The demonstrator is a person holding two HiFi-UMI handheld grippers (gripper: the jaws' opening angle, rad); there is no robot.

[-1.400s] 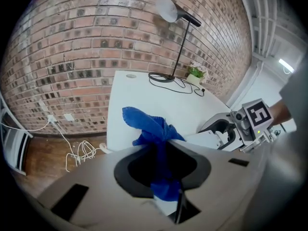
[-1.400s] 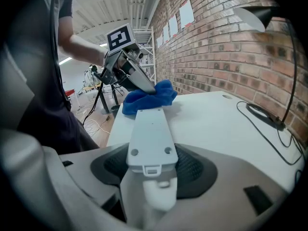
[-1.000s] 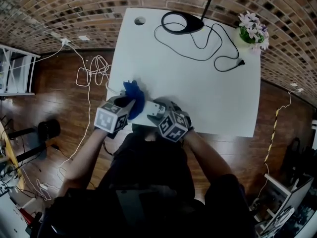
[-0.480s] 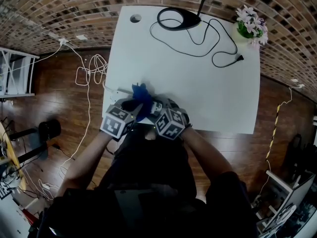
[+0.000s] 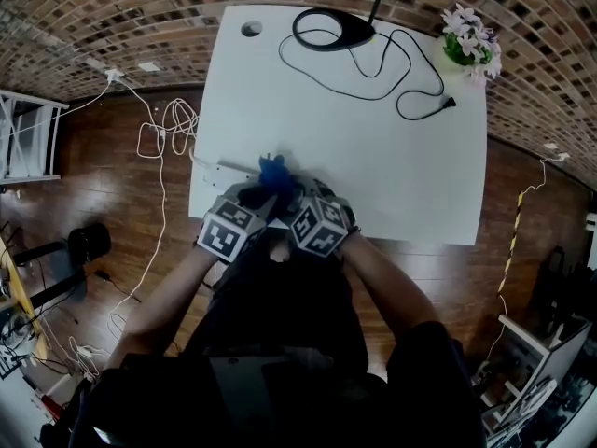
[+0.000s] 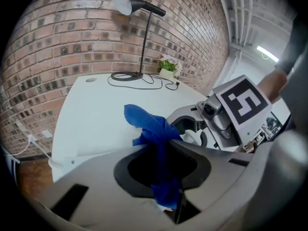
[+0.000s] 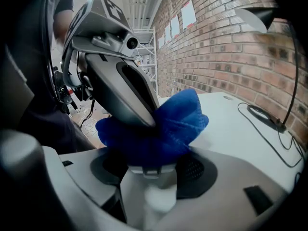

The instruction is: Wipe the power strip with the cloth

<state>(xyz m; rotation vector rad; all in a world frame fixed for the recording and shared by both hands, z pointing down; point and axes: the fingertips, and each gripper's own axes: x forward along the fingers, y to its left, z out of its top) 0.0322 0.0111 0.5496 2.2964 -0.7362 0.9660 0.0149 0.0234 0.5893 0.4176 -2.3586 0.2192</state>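
A blue cloth point(image 5: 272, 172) is bunched over a white power strip point(image 5: 224, 168) at the front left edge of the white table point(image 5: 373, 157). My left gripper point(image 5: 265, 190) is shut on the cloth point(image 6: 154, 129), pinching it from above. In the right gripper view the cloth point(image 7: 163, 124) lies on the strip's white end point(image 7: 150, 189), and my right gripper point(image 7: 149, 166) holds that end between its jaws. Both grippers are close together, almost touching. The right gripper point(image 5: 295, 194) sits just right of the left one. Most of the strip is hidden under the cloth and the grippers.
A black lamp base point(image 5: 332, 30) stands at the table's far edge, and its black cord and plug point(image 5: 410, 101) trail to the right. A flower pot point(image 5: 469, 47) sits at the far right corner. White cables point(image 5: 164, 140) lie on the wooden floor at the left.
The left gripper has carried the cloth rightwards along the strip, up against the right gripper. The right gripper has kept its hold.
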